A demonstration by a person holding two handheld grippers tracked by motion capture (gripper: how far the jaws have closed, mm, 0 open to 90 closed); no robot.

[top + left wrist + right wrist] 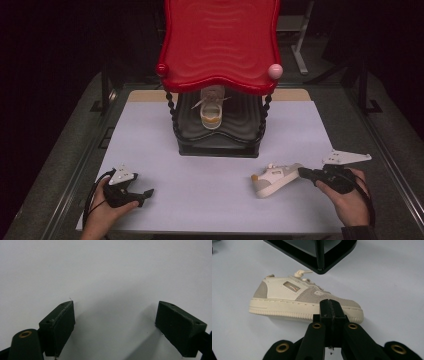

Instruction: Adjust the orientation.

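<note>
A small white and grey shoe (275,177) lies on its side on the white table, toe towards my right gripper (301,172). In the right gripper view the shoe (294,297) lies side-on just beyond my right gripper (331,302), whose jaws are pressed together with nothing between them, their tip close to the sole near the toe. A second matching shoe (212,112) stands on the black lower shelf of the stand. At the lower left my left gripper (148,192) rests low over the table. Its jaws (115,303) stand wide open over bare white surface.
A two-tier stand with a glossy red top (220,40) and a black lower shelf (190,135) stands at the table's middle back; its black base corner (319,255) is just behind the shoe. The white mat (200,195) ends near both hands at the front edge.
</note>
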